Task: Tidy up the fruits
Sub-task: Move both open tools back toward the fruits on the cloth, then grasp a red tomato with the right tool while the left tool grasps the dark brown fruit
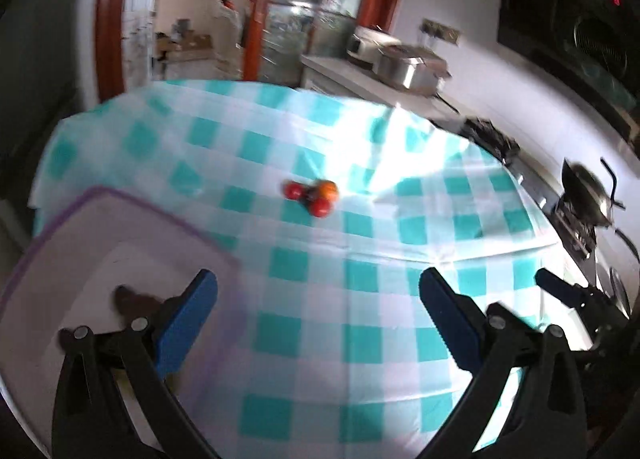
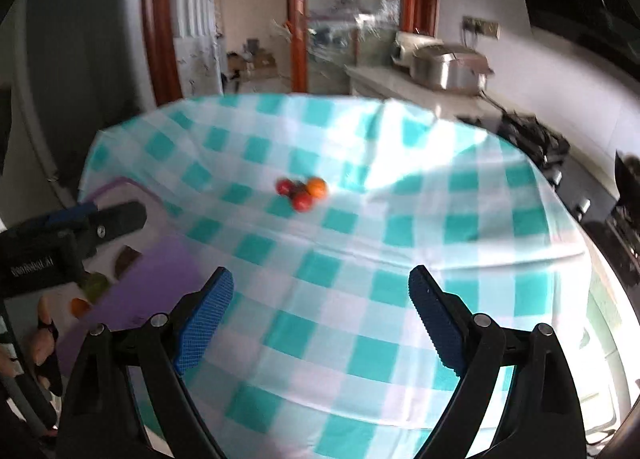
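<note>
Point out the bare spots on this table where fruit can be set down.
Bare checkered cloth lies between the fruit cluster and the right gripper, and right of the cluster. The tray at left is bare at its far end. Its near end is crowded by fruit pieces and the left gripper.

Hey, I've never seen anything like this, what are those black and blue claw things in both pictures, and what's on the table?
Those claws are two hand-held grippers; a person holds one in each hand, and each carries a camera looking along its fingers. One picture comes from the left gripper, the other from the right gripper. Both stand open and hold nothing. On the teal-and-white checked tablecloth lies a cluster of small red and orange fruits. A white tray with a purple rim sits to the left, with a few blurred pieces on it.
</note>
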Available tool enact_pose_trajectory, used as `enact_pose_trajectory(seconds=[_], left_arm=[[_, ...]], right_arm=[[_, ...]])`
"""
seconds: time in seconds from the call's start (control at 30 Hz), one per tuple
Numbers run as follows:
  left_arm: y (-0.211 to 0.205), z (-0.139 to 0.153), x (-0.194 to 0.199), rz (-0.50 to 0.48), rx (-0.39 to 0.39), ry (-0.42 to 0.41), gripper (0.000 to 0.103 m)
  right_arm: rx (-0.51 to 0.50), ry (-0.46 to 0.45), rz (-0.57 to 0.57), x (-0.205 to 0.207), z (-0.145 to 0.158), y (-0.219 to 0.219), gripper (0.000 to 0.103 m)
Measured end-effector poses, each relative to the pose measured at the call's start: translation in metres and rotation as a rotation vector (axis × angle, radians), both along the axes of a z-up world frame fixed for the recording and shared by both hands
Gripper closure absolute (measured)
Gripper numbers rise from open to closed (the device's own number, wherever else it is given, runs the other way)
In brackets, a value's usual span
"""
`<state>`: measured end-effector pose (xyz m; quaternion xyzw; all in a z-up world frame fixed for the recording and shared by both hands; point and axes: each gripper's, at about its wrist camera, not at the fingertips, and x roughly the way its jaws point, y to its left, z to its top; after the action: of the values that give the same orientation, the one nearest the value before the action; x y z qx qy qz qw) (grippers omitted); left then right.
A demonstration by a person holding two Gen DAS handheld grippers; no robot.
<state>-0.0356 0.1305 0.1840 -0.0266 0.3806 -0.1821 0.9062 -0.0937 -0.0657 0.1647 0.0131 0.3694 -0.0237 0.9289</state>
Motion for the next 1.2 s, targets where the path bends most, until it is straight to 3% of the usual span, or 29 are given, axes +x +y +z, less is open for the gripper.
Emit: enact_pose_trajectory(seconds=[0.17,0.3,0.4,0.47,0.53,0.63,0.77,0.9,1.0,1.1,1.2], left_arm=[[-0.062,-0.031,0.046,-0.024,0.028,0.054,0.002],[-0.09,-0.07,0.088,0.044,0.081,0.111,0.002],[-0.09,-0.096,0.11,0.105,0.097,0.179,0.002],[-0.082,-0.114,0.124,0.184,0.083,0.212,0.002],[-0.077,-0.127,0.133,0.211,0.114,0.245,0.002],[-0.075,-0.132,0.136,0.213,0.132,0.222,0.004],[-0.08,-0.128,0.135,0.247,0.211,0.156,0.004],[-0.089,-0.145,0.133,0.174,0.32,0.179,0.004],[-0.09,-0.155,0.126,0.133,0.341,0.2,0.005],[-0.09,-0.16,0.12,0.123,0.345,0.202,0.005],[-0.088,-0.168,0.121,0.125,0.345,0.225,0.005]], right_arm=[[-0.007,0.075,-0.012,0.05,-0.046,-0.039,0.016],[0.036,0.146,0.036,0.108,-0.082,-0.063,0.016],[0.047,0.191,0.114,0.162,-0.107,-0.067,0.018],[0.034,0.223,0.177,0.191,-0.122,-0.061,0.026],[0.084,0.242,0.21,0.215,-0.131,-0.058,0.028],[0.116,0.223,0.215,0.253,-0.137,-0.058,0.028],[0.173,0.23,0.319,0.283,-0.147,-0.034,0.031],[0.163,0.269,0.411,0.312,-0.164,0.002,0.035],[0.121,0.296,0.436,0.324,-0.176,0.019,0.039],[0.015,0.255,0.49,0.322,-0.181,0.036,0.038],[-0.027,0.207,0.535,0.314,-0.182,0.036,0.063]])
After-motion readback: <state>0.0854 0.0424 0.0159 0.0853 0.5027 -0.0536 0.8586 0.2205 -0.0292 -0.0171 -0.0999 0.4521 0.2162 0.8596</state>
